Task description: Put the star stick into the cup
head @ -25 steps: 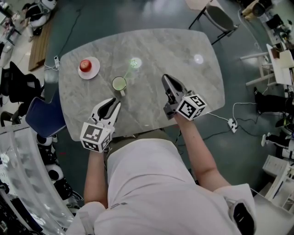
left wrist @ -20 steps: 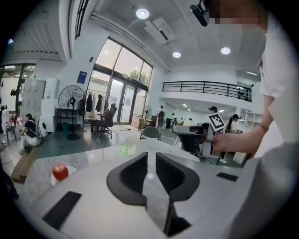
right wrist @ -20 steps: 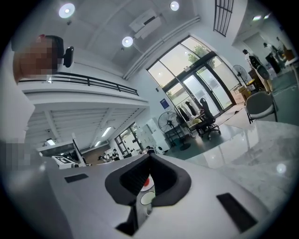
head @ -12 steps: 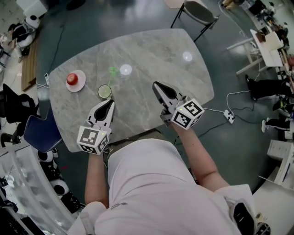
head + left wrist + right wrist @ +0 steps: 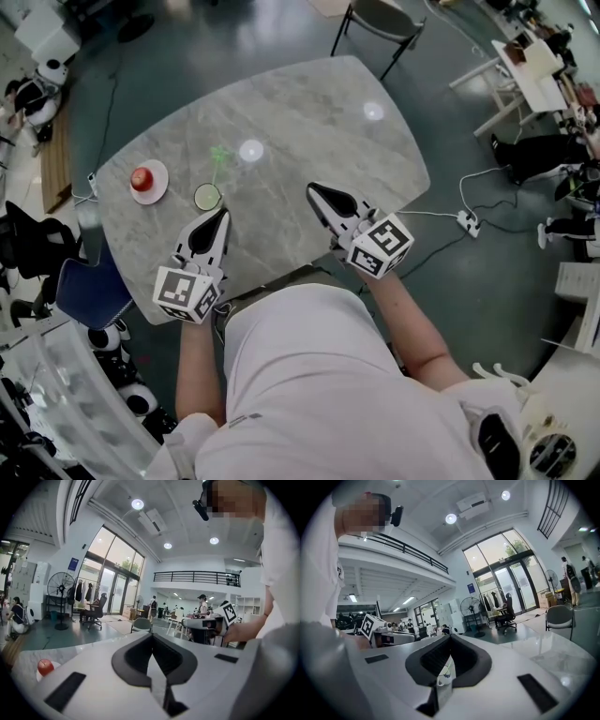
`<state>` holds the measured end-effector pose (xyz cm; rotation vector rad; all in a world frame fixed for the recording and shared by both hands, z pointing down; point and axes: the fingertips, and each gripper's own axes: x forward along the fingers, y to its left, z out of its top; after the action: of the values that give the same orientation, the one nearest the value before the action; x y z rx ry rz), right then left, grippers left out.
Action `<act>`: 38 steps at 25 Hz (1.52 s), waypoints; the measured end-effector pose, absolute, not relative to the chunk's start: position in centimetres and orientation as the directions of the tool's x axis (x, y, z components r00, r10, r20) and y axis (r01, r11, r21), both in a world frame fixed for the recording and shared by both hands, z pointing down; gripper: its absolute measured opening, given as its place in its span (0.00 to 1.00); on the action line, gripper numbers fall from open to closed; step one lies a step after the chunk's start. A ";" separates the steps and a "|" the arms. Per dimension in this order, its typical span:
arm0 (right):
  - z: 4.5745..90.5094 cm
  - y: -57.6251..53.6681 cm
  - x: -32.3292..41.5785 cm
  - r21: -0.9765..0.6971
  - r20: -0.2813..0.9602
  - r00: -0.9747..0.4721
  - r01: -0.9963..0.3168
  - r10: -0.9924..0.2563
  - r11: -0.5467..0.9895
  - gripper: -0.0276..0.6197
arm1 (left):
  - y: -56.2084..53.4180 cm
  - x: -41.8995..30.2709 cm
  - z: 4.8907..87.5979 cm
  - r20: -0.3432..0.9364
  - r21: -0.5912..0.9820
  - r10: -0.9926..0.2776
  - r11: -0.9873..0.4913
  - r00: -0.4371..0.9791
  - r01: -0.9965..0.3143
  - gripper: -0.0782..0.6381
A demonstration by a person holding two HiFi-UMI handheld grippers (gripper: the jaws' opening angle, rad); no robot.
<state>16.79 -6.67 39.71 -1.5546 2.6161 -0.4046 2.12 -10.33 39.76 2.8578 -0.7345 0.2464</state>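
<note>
Two grippers at near edge of table (image 5: 309,112), both empty: left gripper (image 5: 222,213) jaws pressed together, right gripper (image 5: 313,189) same. Just above left gripper, cup (image 5: 207,197), star stick (image 5: 220,159) inside, leaning toward frame top. Plate (image 5: 157,186) with apple (image 5: 142,176) farther left.

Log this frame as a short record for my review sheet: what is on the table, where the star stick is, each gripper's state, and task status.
surface: grey marble table
cup: upright, on the table's left part
star stick: green, standing in the cup, star end poking out
plate: small, left of the cup, holding a red apple
left gripper: shut, empty, just short of the cup
right gripper: shut, empty, well clear of the cup
task status: looks done
</note>
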 end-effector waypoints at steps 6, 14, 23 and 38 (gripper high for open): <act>39.3 -5.7 16.0 -0.163 0.083 -0.456 -0.884 -0.886 0.439 0.06 | -9.3 2.8 38.9 0.173 0.073 -0.415 -0.899 0.893 -0.432 0.11; 39.5 -5.0 14.4 -0.071 0.106 -0.450 -0.893 -0.887 0.444 0.06 | -8.3 3.3 38.8 0.194 -0.022 -0.370 -0.928 0.909 -0.373 0.11; 39.5 -5.6 12.5 0.002 0.109 -0.461 -0.886 -0.881 0.463 0.06 | -8.5 3.1 39.0 0.203 -0.079 -0.391 -0.921 0.898 -0.383 0.11; 40.6 -5.8 10.3 0.001 0.151 -0.480 -0.874 -0.864 0.486 0.06 | -8.2 2.6 41.0 0.283 -0.068 -0.354 -0.935 0.891 -0.349 0.11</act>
<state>10.28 -5.79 40.59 -1.6577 2.8191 -0.1246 2.62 -8.20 40.96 3.0700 -0.5702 0.4644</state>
